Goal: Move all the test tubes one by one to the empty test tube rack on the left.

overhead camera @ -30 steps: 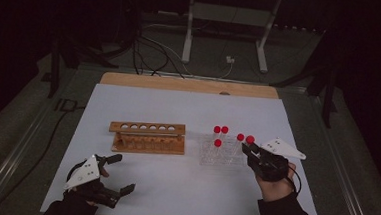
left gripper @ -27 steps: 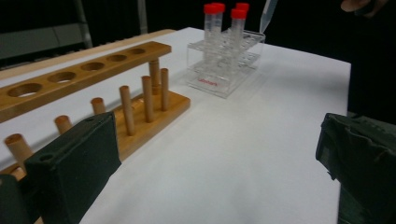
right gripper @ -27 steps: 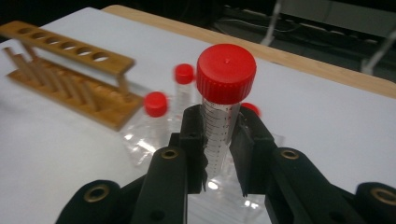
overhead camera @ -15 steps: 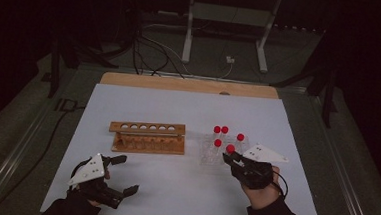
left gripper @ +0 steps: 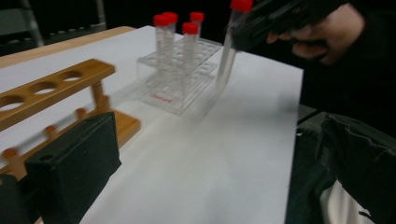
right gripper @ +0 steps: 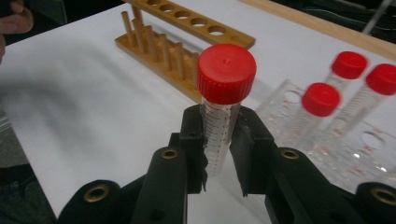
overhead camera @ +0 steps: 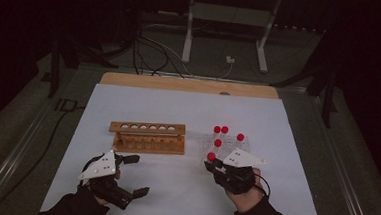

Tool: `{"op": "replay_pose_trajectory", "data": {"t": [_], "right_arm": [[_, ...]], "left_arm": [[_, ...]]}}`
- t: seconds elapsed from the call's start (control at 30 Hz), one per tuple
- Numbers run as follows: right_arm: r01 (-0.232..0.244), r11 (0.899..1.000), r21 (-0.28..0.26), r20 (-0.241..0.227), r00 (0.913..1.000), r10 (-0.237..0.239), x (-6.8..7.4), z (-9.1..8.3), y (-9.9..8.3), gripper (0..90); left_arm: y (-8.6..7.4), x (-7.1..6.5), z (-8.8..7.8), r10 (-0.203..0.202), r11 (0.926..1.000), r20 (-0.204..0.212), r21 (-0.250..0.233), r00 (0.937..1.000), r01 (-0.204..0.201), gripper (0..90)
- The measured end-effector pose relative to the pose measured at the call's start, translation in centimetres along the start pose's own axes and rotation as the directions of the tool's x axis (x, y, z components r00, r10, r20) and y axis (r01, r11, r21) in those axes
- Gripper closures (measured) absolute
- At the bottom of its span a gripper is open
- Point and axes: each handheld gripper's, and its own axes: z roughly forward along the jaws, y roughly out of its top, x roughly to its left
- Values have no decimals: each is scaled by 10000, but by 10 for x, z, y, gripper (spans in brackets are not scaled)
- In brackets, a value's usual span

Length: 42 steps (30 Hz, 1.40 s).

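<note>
My right gripper [overhead camera: 211, 165] is shut on a clear tube with a red cap [overhead camera: 211, 156], held upright just in front of the clear rack [overhead camera: 228, 149]. In the right gripper view the tube [right gripper: 226, 72] stands between the two black pads of the gripper [right gripper: 222, 120]. Several more red-capped tubes [overhead camera: 220, 130] stand in the clear rack [left gripper: 175, 95]. The empty wooden rack [overhead camera: 149, 137] lies to the left of it. My left gripper [overhead camera: 136, 175] is open near the front left, short of the wooden rack [left gripper: 46, 88], with nothing between its fingers [left gripper: 70, 168].
A white mat [overhead camera: 178, 107] covers the table, with a wooden strip [overhead camera: 190, 85] along its far edge. Cables and a metal stand [overhead camera: 188, 32] lie on the dark floor beyond. The right hand holding the tube [left gripper: 229, 51] shows in the left gripper view.
My right gripper has carried the tube leftwards and nearer to the front, away from the clear rack. My left gripper has shifted slightly to the right and up.
</note>
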Motion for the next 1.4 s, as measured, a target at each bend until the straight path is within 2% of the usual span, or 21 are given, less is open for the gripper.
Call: {"op": "replay_pose_trajectory", "data": {"t": [0.17,0.33,0.57,0.73,0.9,1.03,1.17,1.2,1.4], "right_arm": [[171,9998,120,-180,9997,-168,5,6,-1,746],[296,9995,140,-367,9989,-291,11,10,-1,746],[424,9989,181,-593,9974,-413,17,15,0,746],[408,9990,208,-668,9970,-393,18,16,0,746],[508,9984,231,-802,9956,-488,22,18,1,746],[492,9985,219,-848,9953,-472,23,19,2,746],[480,9986,227,-892,9950,-458,24,19,2,747],[487,9986,226,-905,9948,-465,24,19,2,746],[487,9985,244,-941,9945,-462,24,20,2,746]], "left_arm": [[13,-4,12,182,9998,385,-13,9991,-182,4],[27,-7,28,182,9998,699,-11,9974,-181,18],[43,-6,48,278,9996,658,-30,9974,-277,53],[52,-7,59,538,9985,638,-51,9965,-536,86],[58,-8,71,663,9978,763,-113,9949,-656,207],[62,-10,80,744,9972,811,-32,9939,-744,261],[63,-12,89,884,9960,817,88,9927,-895,356],[63,-13,92,908,9957,819,106,9925,-920,402],[63,-15,101,1075,9936,764,261,9913,-1098,484]]}}
